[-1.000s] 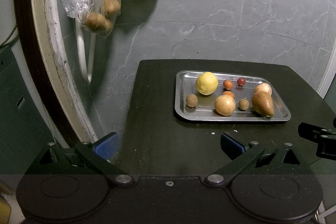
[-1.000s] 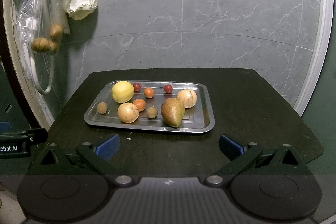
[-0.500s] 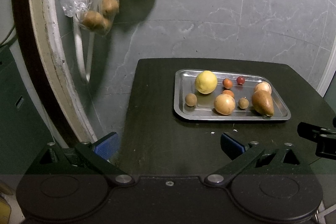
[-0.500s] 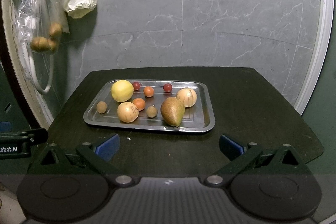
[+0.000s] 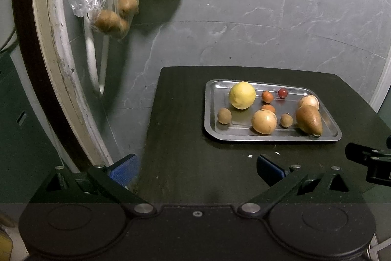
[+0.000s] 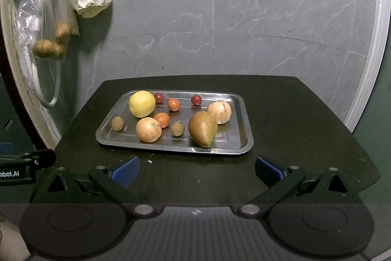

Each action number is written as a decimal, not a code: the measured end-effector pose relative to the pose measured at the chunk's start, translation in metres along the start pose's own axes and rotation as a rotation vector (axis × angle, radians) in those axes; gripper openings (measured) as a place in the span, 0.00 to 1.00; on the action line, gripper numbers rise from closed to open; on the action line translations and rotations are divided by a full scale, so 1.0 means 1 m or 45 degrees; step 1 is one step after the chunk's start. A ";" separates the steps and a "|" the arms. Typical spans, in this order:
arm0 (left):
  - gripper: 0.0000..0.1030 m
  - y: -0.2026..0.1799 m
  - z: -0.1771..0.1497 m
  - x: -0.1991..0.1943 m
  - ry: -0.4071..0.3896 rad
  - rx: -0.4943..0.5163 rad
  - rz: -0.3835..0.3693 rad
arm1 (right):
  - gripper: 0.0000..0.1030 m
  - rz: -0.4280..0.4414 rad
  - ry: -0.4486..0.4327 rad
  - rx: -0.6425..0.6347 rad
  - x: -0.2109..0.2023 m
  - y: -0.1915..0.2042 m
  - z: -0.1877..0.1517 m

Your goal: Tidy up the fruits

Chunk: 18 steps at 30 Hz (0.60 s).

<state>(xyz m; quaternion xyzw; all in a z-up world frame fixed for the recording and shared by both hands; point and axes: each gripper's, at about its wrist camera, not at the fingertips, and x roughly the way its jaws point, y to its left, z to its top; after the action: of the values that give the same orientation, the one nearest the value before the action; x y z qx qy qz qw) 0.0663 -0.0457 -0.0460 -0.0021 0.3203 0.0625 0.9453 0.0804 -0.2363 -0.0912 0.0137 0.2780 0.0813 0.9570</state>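
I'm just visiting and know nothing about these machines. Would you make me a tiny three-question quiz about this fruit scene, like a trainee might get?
1. True or false: the brown pear lies on the rectangular steel tray.
2. How many small dark-red round fruits are on the tray in the right wrist view?
3. Which is open? A: only the left tongs. B: only the right tongs. C: both.

Key: 1 true. 2 two. 3 C, and neither holds anything.

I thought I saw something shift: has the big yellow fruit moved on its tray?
No. The yellow fruit sits in the same far-left corner of the tray, beside the same small red fruit.
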 end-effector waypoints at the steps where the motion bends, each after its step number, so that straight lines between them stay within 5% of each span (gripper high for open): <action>1: 0.99 0.000 0.000 0.000 0.000 0.002 -0.001 | 1.00 0.000 0.002 -0.002 0.001 0.000 0.000; 18: 0.99 0.004 0.006 0.022 0.063 0.026 0.010 | 1.00 -0.026 0.056 -0.014 0.018 0.005 0.006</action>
<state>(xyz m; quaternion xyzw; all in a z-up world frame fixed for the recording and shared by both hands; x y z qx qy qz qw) 0.0865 -0.0386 -0.0545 0.0073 0.3443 0.0629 0.9367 0.0975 -0.2280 -0.0949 0.0039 0.2986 0.0735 0.9515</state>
